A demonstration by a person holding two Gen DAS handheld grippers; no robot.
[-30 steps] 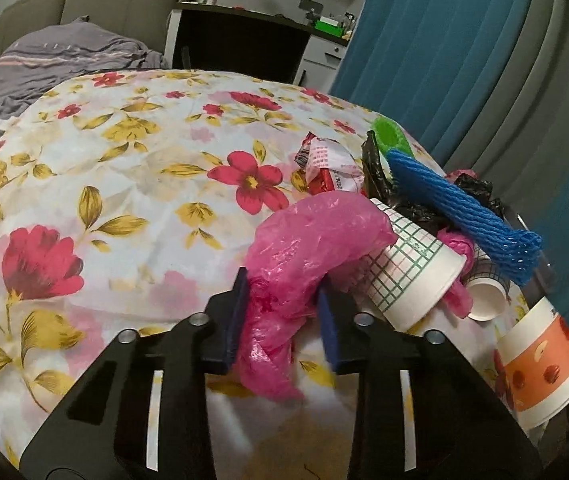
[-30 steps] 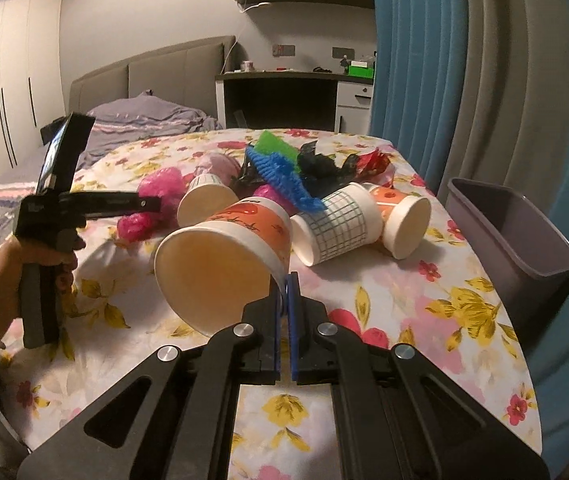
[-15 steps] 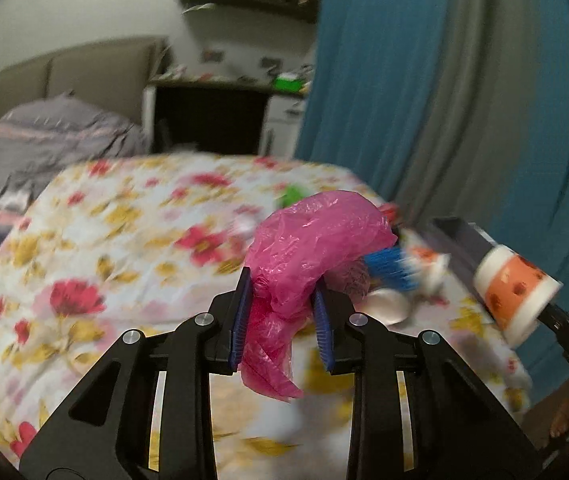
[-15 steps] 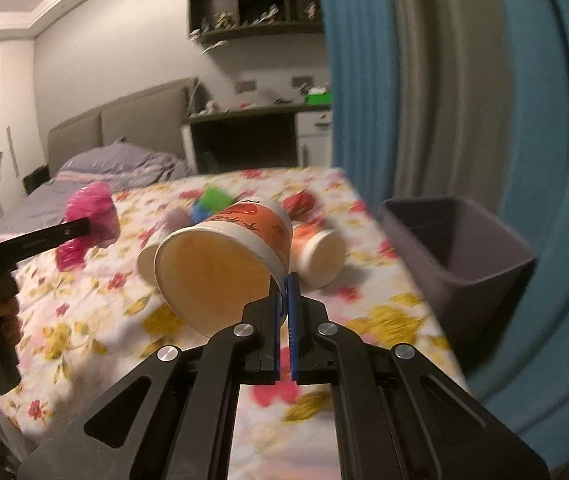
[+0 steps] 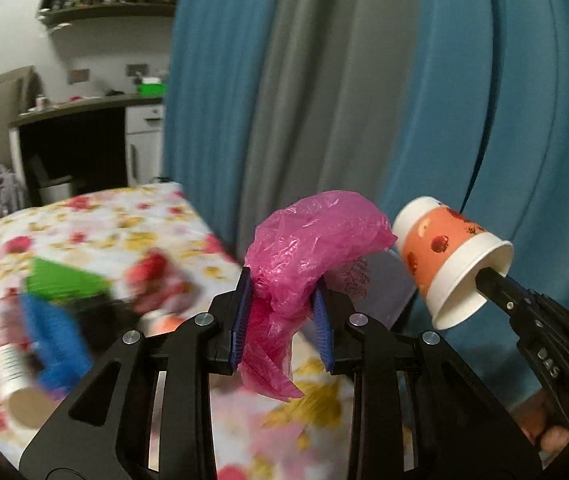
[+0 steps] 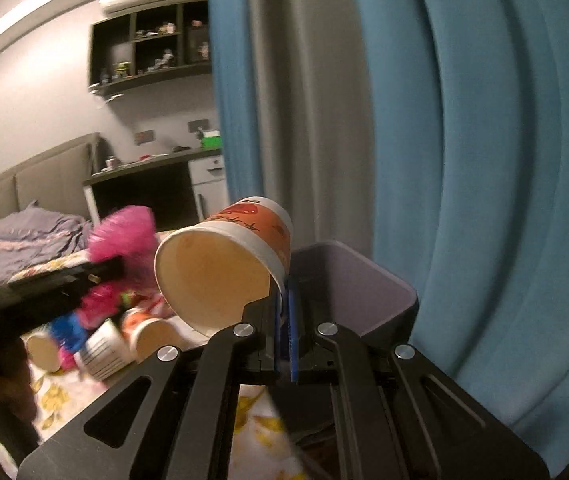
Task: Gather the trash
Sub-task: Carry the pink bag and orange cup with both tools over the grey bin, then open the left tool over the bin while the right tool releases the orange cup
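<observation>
Blue and grey curtains [image 6: 424,140] fill the back of both views. Below them the tabletop [image 5: 96,228], covered with a floral cloth, carries the remaining trash: a green piece [image 5: 60,280], a blue foam net [image 5: 54,340], a checked paper cup [image 6: 100,346] and an orange paper cup [image 6: 146,326] on their sides, all blurred. At the tabletop's far edge, against the curtains, stands a grey trash bin [image 6: 356,280] with its mouth open upward.

The left gripper [image 5: 282,322] is held above the tabletop, its blue pads pinching a crumpled pink plastic bag [image 5: 308,240]; the bag bulges above the pads and a tail of it hangs below them. The right gripper [image 6: 283,334] has its pads pressed together on the rim wall of an orange-and-white paper cup [image 6: 224,268], one pad inside and one outside, so the cup lies tilted with its mouth toward the camera. That cup is in the air just before the bin, near the pink bag. A fingertip [image 5: 556,438] shows at the right gripper's handle.
</observation>
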